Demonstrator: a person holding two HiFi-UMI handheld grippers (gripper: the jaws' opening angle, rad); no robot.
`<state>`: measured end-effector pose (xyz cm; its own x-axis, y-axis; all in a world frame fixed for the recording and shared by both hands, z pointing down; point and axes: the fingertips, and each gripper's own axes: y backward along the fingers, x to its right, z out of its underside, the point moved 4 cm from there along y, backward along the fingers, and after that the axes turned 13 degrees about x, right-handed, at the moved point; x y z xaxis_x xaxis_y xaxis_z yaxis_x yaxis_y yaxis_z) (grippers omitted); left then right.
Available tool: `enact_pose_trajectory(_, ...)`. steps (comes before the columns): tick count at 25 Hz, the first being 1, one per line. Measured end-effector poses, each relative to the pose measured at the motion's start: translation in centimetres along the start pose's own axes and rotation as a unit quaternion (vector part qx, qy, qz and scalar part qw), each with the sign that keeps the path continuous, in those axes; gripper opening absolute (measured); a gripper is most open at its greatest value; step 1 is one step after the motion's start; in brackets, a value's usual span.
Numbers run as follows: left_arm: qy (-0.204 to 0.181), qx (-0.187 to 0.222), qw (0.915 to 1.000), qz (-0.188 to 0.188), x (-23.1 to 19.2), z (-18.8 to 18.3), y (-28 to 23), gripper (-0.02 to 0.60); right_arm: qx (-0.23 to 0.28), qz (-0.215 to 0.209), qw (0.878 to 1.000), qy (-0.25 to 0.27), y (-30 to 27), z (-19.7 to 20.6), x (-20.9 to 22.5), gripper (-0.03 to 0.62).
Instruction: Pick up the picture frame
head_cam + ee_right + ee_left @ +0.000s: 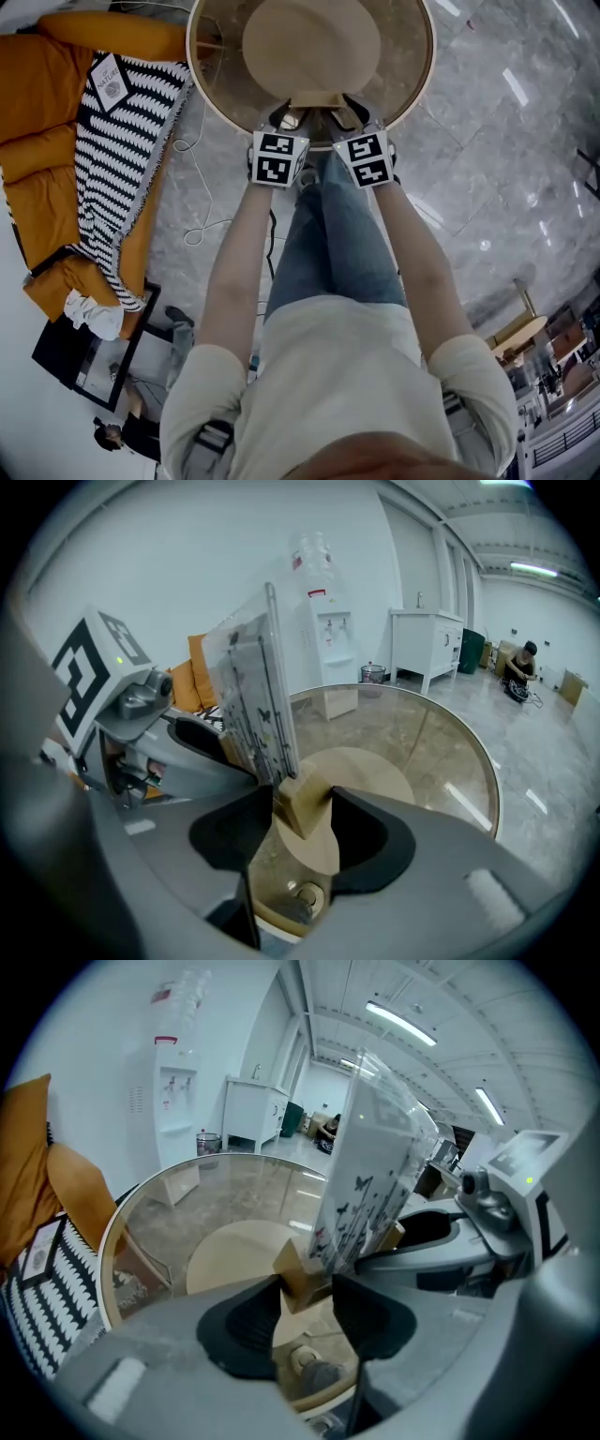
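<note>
The picture frame is a clear sheet printed with butterflies [370,1180] standing in a pale wooden base [298,1283]. It hangs upright over the near edge of a round glass table [425,82]. My left gripper [306,1285] is shut on one end of the base. The right gripper [302,794] is shut on the other end of the base [305,808], below the clear sheet [251,696]. In the head view the base [319,98] shows between the left gripper [286,118] and the right gripper [354,113].
An orange sofa [42,122] with a black-and-white striped blanket [122,150] stands left of the table, and a white cable [192,192] lies on the marble floor. A water dispenser [323,621] and a white cabinet [427,644] stand by the far wall. A person [520,667] sits far off.
</note>
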<state>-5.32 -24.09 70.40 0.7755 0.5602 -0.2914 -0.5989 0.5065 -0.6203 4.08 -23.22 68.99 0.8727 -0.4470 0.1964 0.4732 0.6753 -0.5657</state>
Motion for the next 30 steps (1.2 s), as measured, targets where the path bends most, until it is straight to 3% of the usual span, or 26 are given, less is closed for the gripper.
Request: enact_pose_trajectory(30, -0.033, 0.099, 0.9945, -0.007, 11.2, -4.3, 21.4, 0.172, 0.094, 0.024, 0.993, 0.064, 19.6, -7.8, -13.3, 0.193)
